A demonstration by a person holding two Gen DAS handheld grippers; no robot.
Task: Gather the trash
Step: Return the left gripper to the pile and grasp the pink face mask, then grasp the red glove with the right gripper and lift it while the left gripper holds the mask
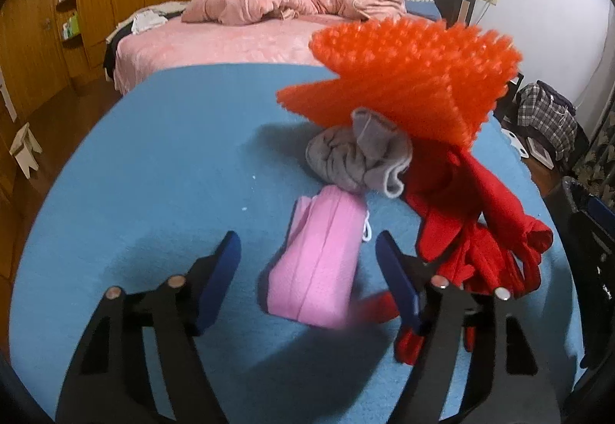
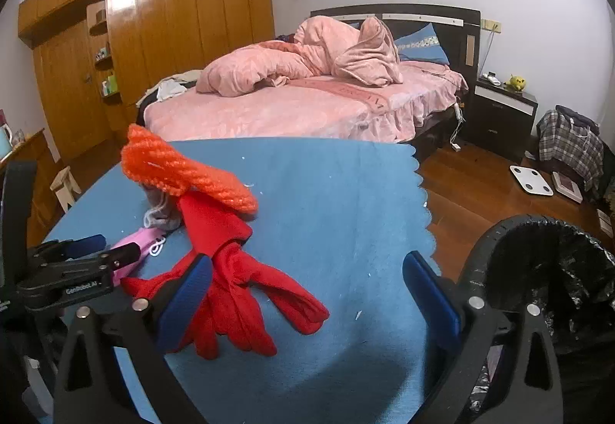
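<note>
A pile lies on the blue-covered table point(image 1: 153, 174): a pink cloth point(image 1: 319, 262), a grey bundle point(image 1: 357, 158), a red garment point(image 1: 480, 224) and an orange knitted piece point(image 1: 399, 74) on top. My left gripper point(image 1: 307, 255) is open, its fingers on either side of the pink cloth, not closed on it. In the right wrist view my right gripper point(image 2: 307, 278) is open and empty above the red garment point(image 2: 238, 285). The orange piece point(image 2: 184, 170) and the pink cloth point(image 2: 132, 243) show behind it. A black bin point(image 2: 546, 270) with a black liner stands at the table's right edge.
A bed with pink bedding point(image 2: 307, 93) stands behind the table. Wooden wardrobes point(image 2: 146, 32) line the left wall. A dark nightstand point(image 2: 503, 112), a white scale point(image 2: 530, 180) and a plaid bag point(image 2: 569, 143) sit on the wooden floor at the right. A small stool point(image 1: 25, 149) stands left.
</note>
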